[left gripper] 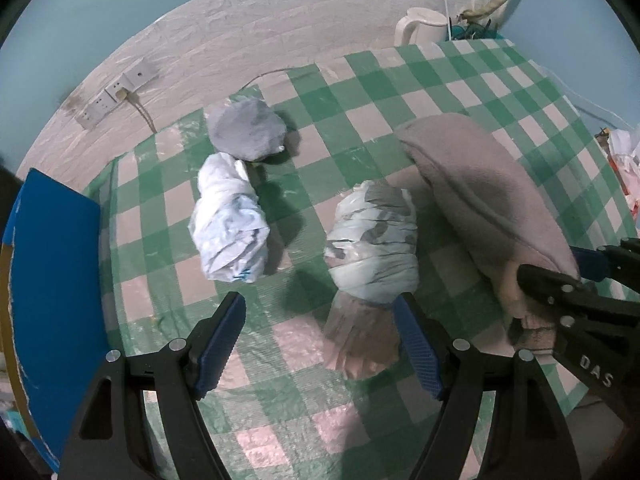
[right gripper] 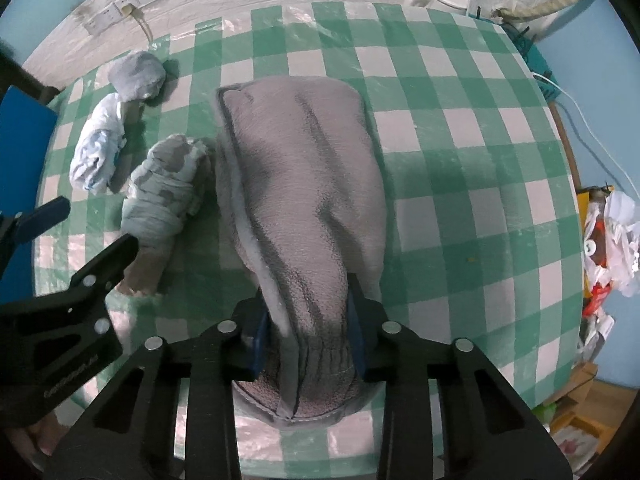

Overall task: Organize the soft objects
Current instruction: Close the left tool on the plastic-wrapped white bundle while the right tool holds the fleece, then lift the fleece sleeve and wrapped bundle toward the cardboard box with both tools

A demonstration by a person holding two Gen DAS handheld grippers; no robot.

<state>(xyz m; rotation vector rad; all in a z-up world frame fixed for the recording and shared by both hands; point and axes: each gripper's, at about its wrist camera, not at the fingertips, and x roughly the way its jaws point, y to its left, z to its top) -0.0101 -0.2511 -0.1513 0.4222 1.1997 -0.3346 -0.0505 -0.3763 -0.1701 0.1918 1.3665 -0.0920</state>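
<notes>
In the left wrist view the left gripper (left gripper: pixel 320 340) hangs over the checked counter (left gripper: pixel 420 92) with its blue-padded fingers (left gripper: pixel 218 344) spread wide; the tail of a camouflage-print bundle (left gripper: pixel 372 236) lies between them, close against the right pad, though whether it touches is hard to tell. Beyond it lie a white bundle (left gripper: pixel 230 224) and, touching its far end, a grey ball of cloth (left gripper: pixel 246 130). To the right a long grey towel (left gripper: pixel 480 192) lies on the counter, its near end pinched by the right gripper (left gripper: pixel 560 280), which enters from the right edge. A white kettle (left gripper: pixel 420 26) stands at the far corner beside a teal basket (left gripper: pixel 472 32) whose contents are too small to make out. A blue board (left gripper: pixel 52 280) stands at the left. In the right wrist view the right gripper (right gripper: pixel 308 332) has its fingers (right gripper: pixel 258 344) clamped on the bunched near end of the towel (right gripper: pixel 300 168), which stretches away across the counter (right gripper: pixel 460 140). The camouflage bundle (right gripper: pixel 164 192) lies just left of the towel, the white bundle (right gripper: pixel 98 152) and the grey ball (right gripper: pixel 136 76) further left. The left gripper (right gripper: pixel 86 228) reaches in from the left, one finger at the camouflage bundle's tail. Crumpled bags (right gripper: pixel 608 240) sit off the counter's right side.
</notes>
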